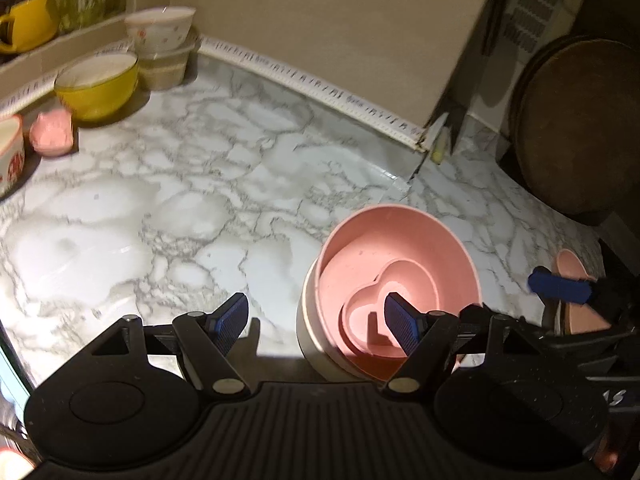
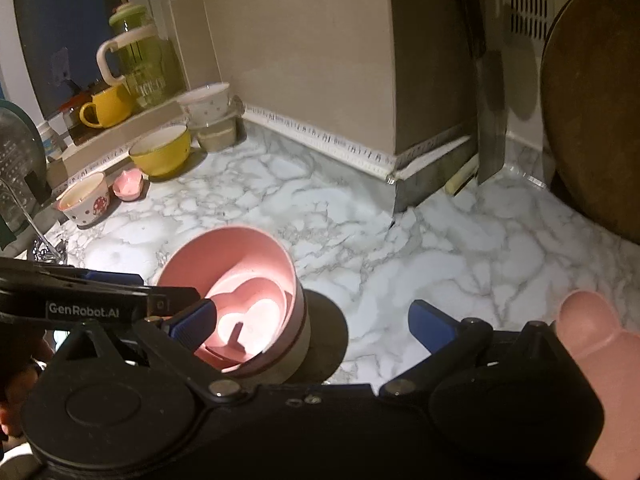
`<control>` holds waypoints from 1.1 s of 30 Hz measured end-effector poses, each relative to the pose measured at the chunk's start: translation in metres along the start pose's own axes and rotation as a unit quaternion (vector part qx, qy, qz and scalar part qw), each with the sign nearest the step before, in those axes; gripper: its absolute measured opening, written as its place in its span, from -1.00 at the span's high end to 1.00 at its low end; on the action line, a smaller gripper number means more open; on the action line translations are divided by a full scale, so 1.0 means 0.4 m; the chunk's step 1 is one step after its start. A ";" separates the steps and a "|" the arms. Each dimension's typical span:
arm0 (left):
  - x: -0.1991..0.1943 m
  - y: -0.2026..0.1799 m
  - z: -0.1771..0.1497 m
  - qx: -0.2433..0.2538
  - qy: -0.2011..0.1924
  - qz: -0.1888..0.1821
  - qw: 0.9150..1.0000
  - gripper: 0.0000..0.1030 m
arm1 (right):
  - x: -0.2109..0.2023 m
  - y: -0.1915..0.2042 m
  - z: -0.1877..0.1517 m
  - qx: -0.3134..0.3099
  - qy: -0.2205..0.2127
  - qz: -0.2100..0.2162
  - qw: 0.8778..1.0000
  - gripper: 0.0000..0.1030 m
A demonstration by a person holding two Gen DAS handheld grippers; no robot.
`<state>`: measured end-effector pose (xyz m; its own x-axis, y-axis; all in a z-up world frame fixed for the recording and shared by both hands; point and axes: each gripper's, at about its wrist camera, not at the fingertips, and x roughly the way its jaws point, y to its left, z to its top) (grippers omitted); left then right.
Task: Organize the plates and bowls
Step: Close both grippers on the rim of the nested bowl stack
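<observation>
The marble bench (image 2: pixel 460 248) is seen in both wrist views. A pink bowl (image 1: pixel 400 240) is nested in a cream bowl (image 1: pixel 308 320) near its front edge, and a heart dish (image 1: pixel 372 312) is held inside the pink one. The left gripper (image 1: pixel 316 324) is spread wide, released, with one finger (image 1: pixel 400 328) over the heart dish and the other over bare bench. The right gripper (image 2: pixel 312 324) is likewise spread and empty, just beside the stack. A yellow bowl (image 2: pixel 160 154), a mushroom-print bowl (image 2: pixel 86 204) and a small pink dish (image 2: pixel 128 186) are set along the back left.
</observation>
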<state>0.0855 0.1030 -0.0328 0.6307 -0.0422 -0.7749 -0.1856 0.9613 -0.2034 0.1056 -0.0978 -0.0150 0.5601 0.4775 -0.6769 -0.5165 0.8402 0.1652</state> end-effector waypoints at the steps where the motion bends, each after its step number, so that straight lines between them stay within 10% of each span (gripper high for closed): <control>1: 0.007 0.004 0.000 -0.007 0.003 0.000 1.000 -0.45 | 0.012 0.001 -0.002 0.003 0.008 -0.001 1.000 -0.87; 14: 0.040 0.020 0.026 -0.059 0.004 0.002 0.998 -0.42 | 0.081 0.009 0.011 0.052 0.056 0.025 0.997 -0.30; 33: 0.069 0.064 0.007 -0.112 0.046 -0.009 0.993 0.30 | 0.105 0.021 0.017 0.083 0.101 0.044 0.990 0.04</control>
<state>0.1002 0.1272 -0.0579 0.5660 -0.0940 -0.8190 -0.3445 0.8756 -0.3386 0.1292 -0.0692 -0.0371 0.3677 0.5035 -0.7818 -0.4341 0.8365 0.3345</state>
